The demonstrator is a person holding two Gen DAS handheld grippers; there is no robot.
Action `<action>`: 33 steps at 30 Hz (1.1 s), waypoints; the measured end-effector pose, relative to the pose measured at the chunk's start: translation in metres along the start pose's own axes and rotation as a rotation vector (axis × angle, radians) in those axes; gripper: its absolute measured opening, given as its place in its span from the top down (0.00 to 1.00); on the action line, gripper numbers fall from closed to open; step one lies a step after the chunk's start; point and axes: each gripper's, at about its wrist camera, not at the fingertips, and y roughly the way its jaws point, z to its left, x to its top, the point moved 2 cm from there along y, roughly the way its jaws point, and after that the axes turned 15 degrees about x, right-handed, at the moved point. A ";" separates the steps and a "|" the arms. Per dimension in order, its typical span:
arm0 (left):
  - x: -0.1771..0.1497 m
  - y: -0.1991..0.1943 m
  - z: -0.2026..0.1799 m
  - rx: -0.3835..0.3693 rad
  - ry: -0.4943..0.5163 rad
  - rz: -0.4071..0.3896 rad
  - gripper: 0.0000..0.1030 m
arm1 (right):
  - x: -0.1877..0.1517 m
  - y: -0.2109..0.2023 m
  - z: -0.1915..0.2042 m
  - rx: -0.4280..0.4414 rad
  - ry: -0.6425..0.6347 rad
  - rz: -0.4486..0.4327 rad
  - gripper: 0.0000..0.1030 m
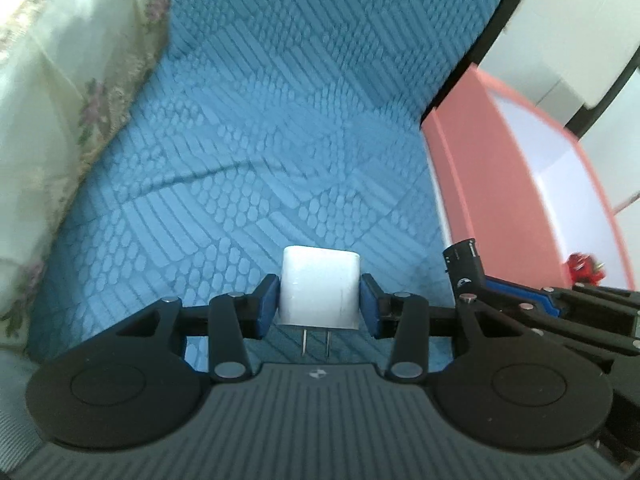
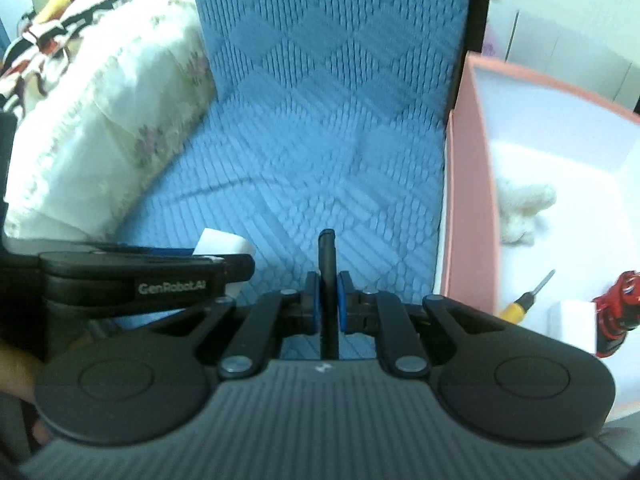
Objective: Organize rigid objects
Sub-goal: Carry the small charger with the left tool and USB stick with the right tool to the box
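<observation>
My left gripper (image 1: pixel 319 304) is shut on a white plug adapter (image 1: pixel 319 290), prongs pointing back toward the camera, held above the blue quilted seat (image 1: pixel 256 152). The adapter also shows in the right wrist view (image 2: pixel 222 245) beside the left gripper's arm. My right gripper (image 2: pixel 328 304) is shut on a thin black flat object (image 2: pixel 328 280) held on edge; it shows in the left wrist view (image 1: pixel 466 264) as a black block. A pink box (image 2: pixel 466 208) with a white inside stands just right of both grippers.
Inside the pink box lie a cream plush toy (image 2: pixel 520 208), a yellow-handled screwdriver (image 2: pixel 528 300), a red toy (image 2: pixel 618 300) and a white block (image 2: pixel 572 324). A floral cream pillow (image 2: pixel 100 140) lies at the left. A white cabinet (image 1: pixel 580 32) stands behind.
</observation>
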 end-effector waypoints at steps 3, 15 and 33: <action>0.001 -0.025 0.001 -0.015 -0.016 -0.029 0.52 | 0.004 -0.023 0.008 -0.001 -0.013 -0.038 0.88; -0.013 -0.122 0.006 -0.060 -0.063 -0.127 0.52 | -0.001 -0.106 0.037 -0.005 -0.030 -0.141 0.88; -0.032 -0.173 -0.044 -0.138 -0.010 -0.185 0.52 | -0.026 -0.176 0.030 -0.051 0.005 -0.260 0.88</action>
